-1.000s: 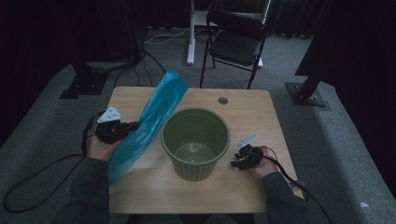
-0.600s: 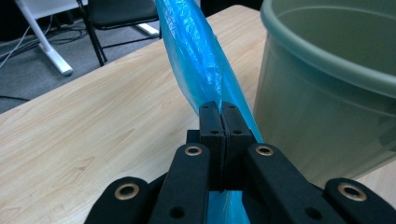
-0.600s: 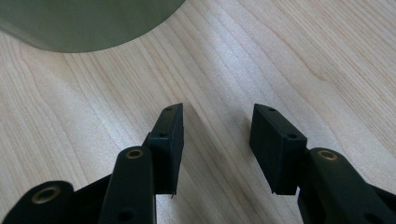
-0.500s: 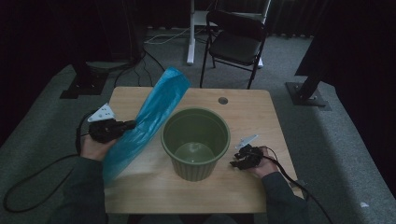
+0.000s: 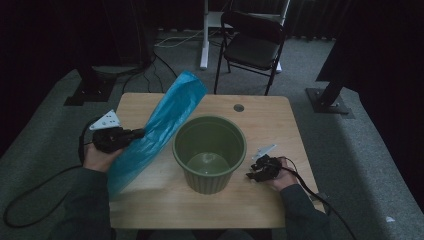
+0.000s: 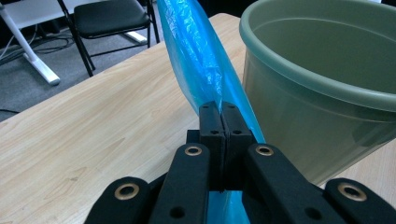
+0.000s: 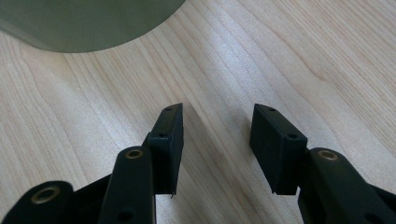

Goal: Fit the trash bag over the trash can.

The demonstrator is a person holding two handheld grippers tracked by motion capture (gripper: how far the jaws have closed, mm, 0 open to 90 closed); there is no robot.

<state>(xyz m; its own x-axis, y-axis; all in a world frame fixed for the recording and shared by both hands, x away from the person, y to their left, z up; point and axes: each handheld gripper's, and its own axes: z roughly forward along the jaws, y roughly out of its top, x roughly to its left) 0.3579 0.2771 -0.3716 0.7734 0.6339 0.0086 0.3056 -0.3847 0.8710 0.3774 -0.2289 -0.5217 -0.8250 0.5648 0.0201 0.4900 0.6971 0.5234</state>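
**Left gripper clamped on blue bag beside green bucket; right gripper idle, jaws apart**

While the left gripper (image 5: 131,135) sits at the left side of the wooden table (image 5: 280,125), its jaws are pressed together on the blue plastic bag (image 5: 160,127). In the left gripper view the two pads meet flat with the blue film pinched between them (image 6: 223,122), and the bag (image 6: 201,56) runs up and away from the pads, then drops below them as well.

From above, the bag is a long strip, slanted: upper end up toward the far edge of the table, lower end hanging down near the person's left sleeve (image 5: 85,200). Its middle lies just beside the rim of the green bucket (image 5: 210,150); contact with the rim can't be confirmed.

The bucket stands upright at the table's centre, mouth open. The left gripper view has its wall (image 6: 317,93) close on the right of the jaws.

The right gripper (image 5: 255,172) is low at the table's right side, near the bucket's base but apart from it. In the right gripper view its jaws stand well apart (image 7: 217,130), with bare wood between them, nothing held. The bucket's edge (image 7: 88,23) shows at the top left of that view.

A black folding chair (image 5: 255,40) stands on the carpet beyond the table.
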